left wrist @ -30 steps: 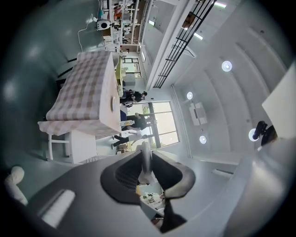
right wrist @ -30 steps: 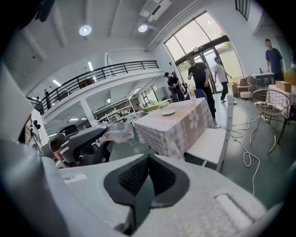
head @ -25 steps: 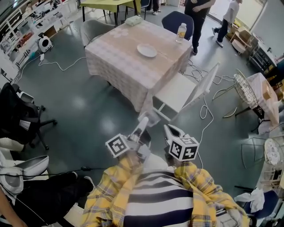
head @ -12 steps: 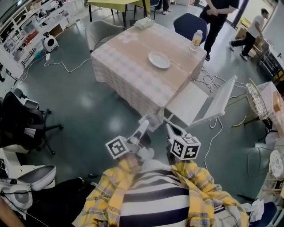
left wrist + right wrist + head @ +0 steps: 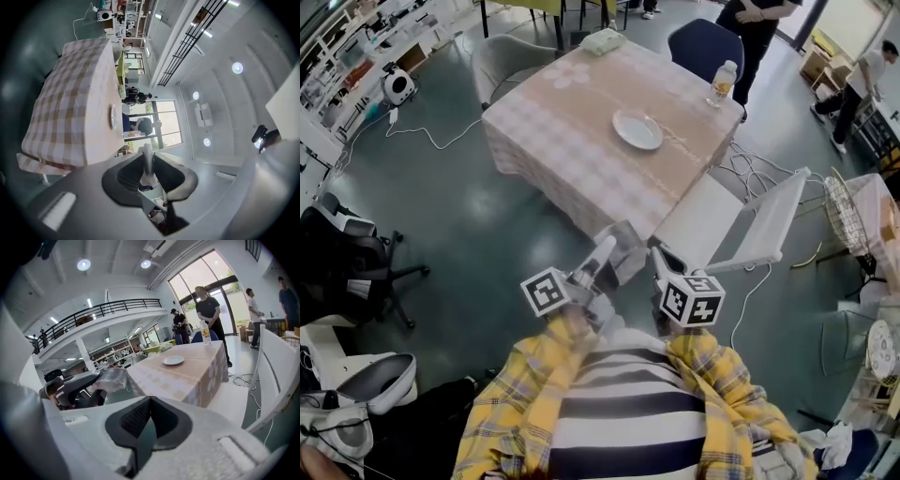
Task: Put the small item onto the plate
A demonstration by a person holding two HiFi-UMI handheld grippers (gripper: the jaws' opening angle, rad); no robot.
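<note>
In the head view, the left gripper (image 5: 606, 251) is clamped on the small packet (image 5: 624, 255), which sticks out past its fingertips and to their right. The right gripper (image 5: 657, 257) sits just beside it, with the fingers of both pointing toward the checked table (image 5: 553, 122). The plate (image 5: 637, 129) lies on that table well ahead of both sets of fingers and apart from the packet. A bottle (image 5: 724, 81) stands past the plate, near the far table edge. A white chair (image 5: 741, 220) stands ahead of the right fingers and to their right. In the left gripper view, the pads press on a thin pale edge of the small packet (image 5: 146, 157); the plate (image 5: 113, 116) shows edge-on, above and left of the fingertips. In the right gripper view, the jaws are together with nothing between them. The plate (image 5: 173, 360) lies ahead, above the fingertips, and the small packet (image 5: 110, 379) is to their left.
</note>
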